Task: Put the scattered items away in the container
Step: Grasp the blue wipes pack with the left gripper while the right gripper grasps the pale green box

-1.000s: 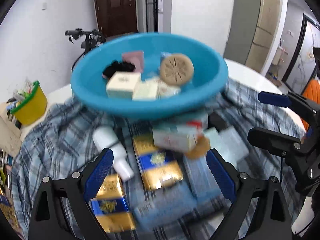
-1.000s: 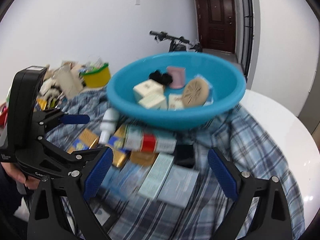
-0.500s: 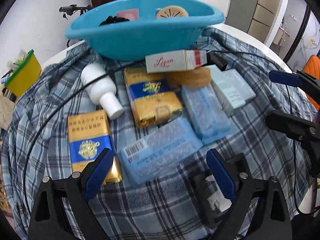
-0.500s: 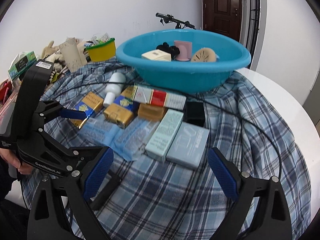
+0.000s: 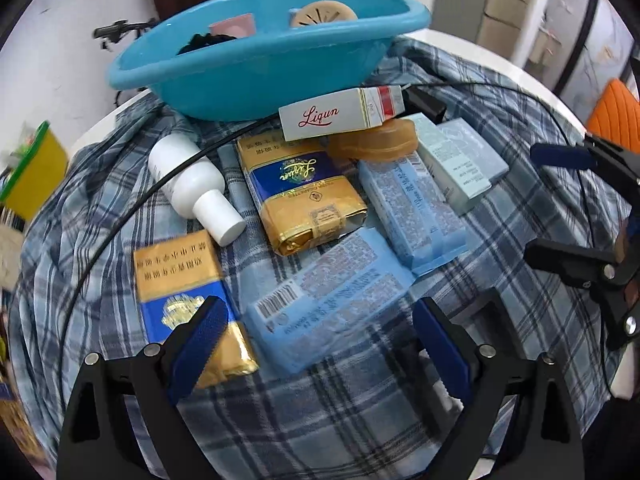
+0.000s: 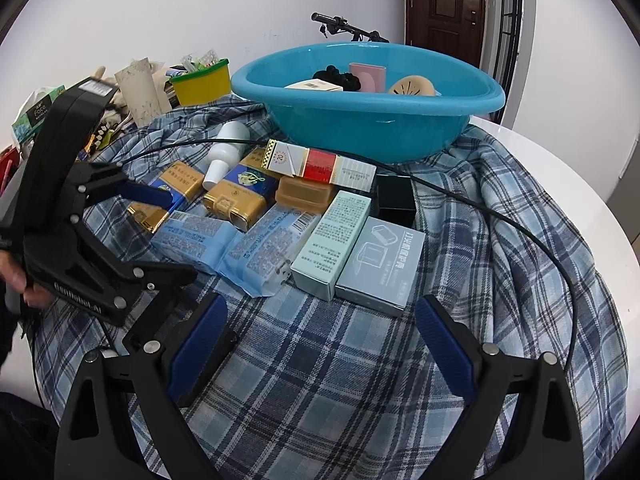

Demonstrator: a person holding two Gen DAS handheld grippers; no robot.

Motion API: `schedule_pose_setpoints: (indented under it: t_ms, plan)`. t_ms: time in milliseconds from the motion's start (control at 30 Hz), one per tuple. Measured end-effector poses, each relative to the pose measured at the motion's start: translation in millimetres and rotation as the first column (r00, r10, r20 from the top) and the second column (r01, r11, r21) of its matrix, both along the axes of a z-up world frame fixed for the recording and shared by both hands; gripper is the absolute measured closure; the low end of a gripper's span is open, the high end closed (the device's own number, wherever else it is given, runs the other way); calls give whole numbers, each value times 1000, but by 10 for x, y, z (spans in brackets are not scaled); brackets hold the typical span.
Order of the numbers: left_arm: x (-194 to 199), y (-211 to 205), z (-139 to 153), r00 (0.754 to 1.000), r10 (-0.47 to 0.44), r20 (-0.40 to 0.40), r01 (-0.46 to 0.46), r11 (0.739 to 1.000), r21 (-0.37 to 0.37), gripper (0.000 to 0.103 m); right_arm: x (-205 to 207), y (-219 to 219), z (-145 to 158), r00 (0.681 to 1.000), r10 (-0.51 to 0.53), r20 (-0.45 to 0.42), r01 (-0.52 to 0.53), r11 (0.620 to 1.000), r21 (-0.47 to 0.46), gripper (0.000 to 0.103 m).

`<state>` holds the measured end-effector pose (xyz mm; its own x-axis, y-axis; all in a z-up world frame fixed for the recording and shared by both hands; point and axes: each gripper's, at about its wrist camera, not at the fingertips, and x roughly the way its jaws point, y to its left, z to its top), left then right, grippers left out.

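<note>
Home interior. Round white table [image 6: 580, 184] under a plaid cloth [image 6: 500, 208], brown entry door [image 6: 446, 0] at 12 o'clock. Bicycle handlebar [image 6: 344, 28] against the wall, cluttered yellow bin [image 6: 200, 84] at 10 o'clock.

Plain white walls [image 6: 180, 8] all round, dark brown door [image 6: 446, 0] at the far end, bike handlebar [image 6: 344, 28] poking out near it. Round white desk [image 6: 560, 168] under a blue plaid cloth [image 6: 360, 360], orange chair [image 5: 614, 114] off right.

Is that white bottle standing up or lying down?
Lying down. The white bottle rests on its side on the plaid cloth, cap pointing away from the blue basin.
</note>
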<state>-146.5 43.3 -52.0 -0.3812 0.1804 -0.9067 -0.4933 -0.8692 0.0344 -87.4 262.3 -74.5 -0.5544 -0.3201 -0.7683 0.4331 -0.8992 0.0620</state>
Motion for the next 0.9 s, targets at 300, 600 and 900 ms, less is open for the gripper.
schedule_pose_setpoints:
  t_ms: [300, 600, 900]
  plan:
    - [-103, 97, -38, 975, -216, 56, 214, 976, 42, 7, -37, 14, -28, 1000, -14, 11, 14, 1000, -5, 8]
    - [-265, 178, -152, 970, -230, 71, 228, 973, 34, 20, -147, 86, -20, 1000, -25, 3, 25, 1000, 15, 11]
    - [-259, 50, 1, 980, -185, 68, 176, 978, 115, 59, -272, -15, -92, 1000, 30, 8, -31, 999, 39, 24]
